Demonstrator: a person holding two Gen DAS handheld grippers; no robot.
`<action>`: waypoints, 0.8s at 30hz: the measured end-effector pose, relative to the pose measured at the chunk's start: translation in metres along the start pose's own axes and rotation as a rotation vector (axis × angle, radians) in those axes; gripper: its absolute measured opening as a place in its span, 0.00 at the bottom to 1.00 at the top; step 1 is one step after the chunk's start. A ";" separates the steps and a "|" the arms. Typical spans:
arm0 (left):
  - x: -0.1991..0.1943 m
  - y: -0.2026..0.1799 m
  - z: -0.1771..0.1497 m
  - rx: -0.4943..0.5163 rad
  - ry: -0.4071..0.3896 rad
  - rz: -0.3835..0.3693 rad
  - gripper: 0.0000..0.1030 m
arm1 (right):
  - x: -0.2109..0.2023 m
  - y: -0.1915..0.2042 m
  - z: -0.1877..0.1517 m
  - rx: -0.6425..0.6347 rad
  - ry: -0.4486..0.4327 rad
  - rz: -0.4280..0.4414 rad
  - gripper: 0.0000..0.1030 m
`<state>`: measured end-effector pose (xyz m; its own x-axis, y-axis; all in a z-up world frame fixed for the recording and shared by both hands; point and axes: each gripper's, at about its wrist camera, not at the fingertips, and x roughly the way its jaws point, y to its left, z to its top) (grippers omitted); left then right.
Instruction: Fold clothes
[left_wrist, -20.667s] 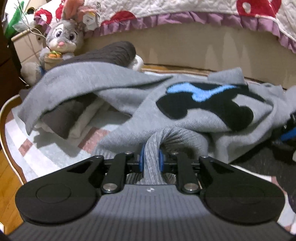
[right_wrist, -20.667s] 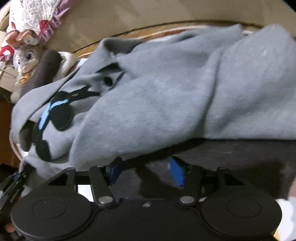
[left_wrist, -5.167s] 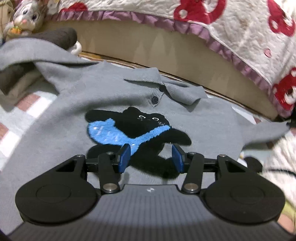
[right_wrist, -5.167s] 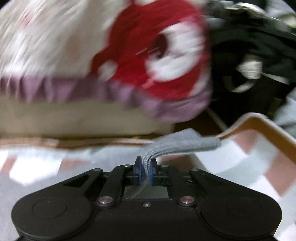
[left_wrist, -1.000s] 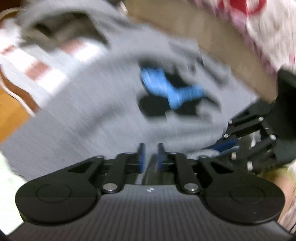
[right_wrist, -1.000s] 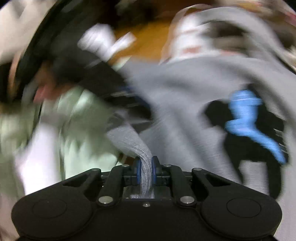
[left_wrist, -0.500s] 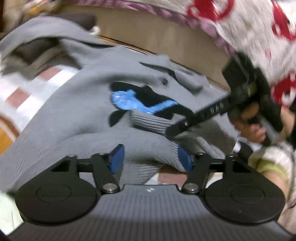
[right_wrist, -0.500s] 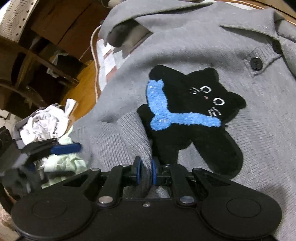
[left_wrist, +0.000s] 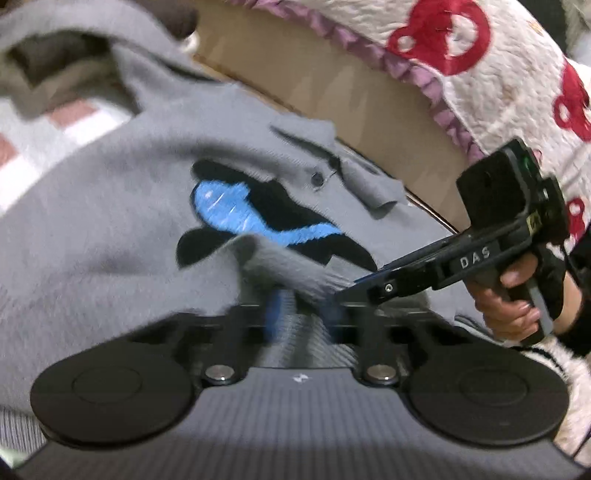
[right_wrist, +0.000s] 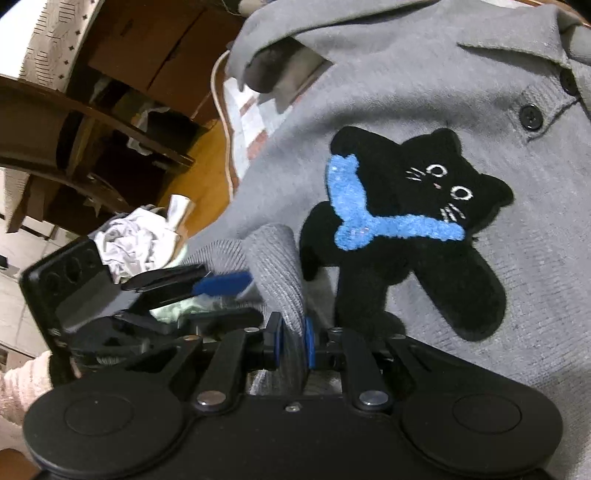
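Observation:
A grey knit sweater with a black cat patch lies face up on the rug. One ribbed sleeve cuff is folded in over the chest, just below the cat. My right gripper holds that cuff between its blue pads, and its jaws are starting to open. In the left wrist view it reaches in from the right. My left gripper is blurred, its jaws closing right beside the cuff. Ribbed grey knit lies at its tips. Whether any of it is pinched is hidden by blur.
A bed base under a red-and-white quilt runs along the far side. The checked rug ends at wooden floor. A dark garment lies under the other sleeve. Crumpled white cloth sits near dark wooden furniture.
My left jaws stood wide open half a second ago and have come together, and the left gripper has moved in toward the cuff. The right gripper has stayed put, still holding the cuff.

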<state>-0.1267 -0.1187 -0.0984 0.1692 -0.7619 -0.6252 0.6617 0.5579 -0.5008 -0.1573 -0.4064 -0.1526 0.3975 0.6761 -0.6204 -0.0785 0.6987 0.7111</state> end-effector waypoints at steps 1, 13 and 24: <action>-0.003 0.002 -0.001 -0.020 0.002 -0.007 0.03 | 0.001 0.000 0.000 -0.001 0.003 -0.009 0.16; 0.002 -0.024 -0.008 0.256 0.014 0.150 0.39 | 0.004 -0.013 0.002 0.053 0.003 -0.090 0.24; -0.014 -0.006 0.010 0.030 -0.048 -0.092 0.01 | -0.009 -0.013 0.003 0.042 -0.011 -0.097 0.27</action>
<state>-0.1256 -0.1142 -0.0806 0.1413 -0.8249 -0.5473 0.6975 0.4753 -0.5363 -0.1568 -0.4222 -0.1557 0.4116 0.6030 -0.6833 -0.0011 0.7501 0.6613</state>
